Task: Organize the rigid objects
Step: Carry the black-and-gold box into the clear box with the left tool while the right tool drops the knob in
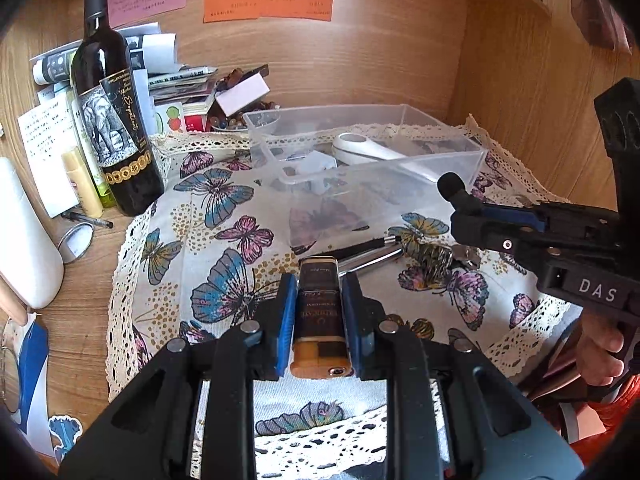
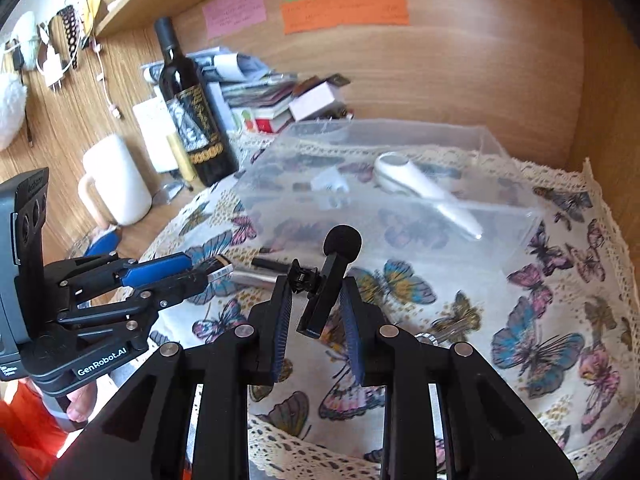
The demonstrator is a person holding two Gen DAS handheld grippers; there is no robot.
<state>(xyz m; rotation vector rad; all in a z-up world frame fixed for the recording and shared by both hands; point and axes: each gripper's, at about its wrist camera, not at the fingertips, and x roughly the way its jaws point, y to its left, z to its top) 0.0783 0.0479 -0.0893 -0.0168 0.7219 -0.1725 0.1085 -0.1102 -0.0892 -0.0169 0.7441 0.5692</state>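
Left wrist view: my left gripper [image 1: 318, 304] clenched a lighter [image 1: 320, 316] by its flat sides; light, stiff, probably slick. Right gripper [image 2: 314, 304] pinched a small microphone [image 2: 330, 276] mid-stem. Both hung above the cloth [image 1: 224, 264], near the clear bin [image 1: 360, 148].

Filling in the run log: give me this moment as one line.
left gripper: shut on lighter | right gripper: shut on mini microphone | clear bin: holds white handheld device
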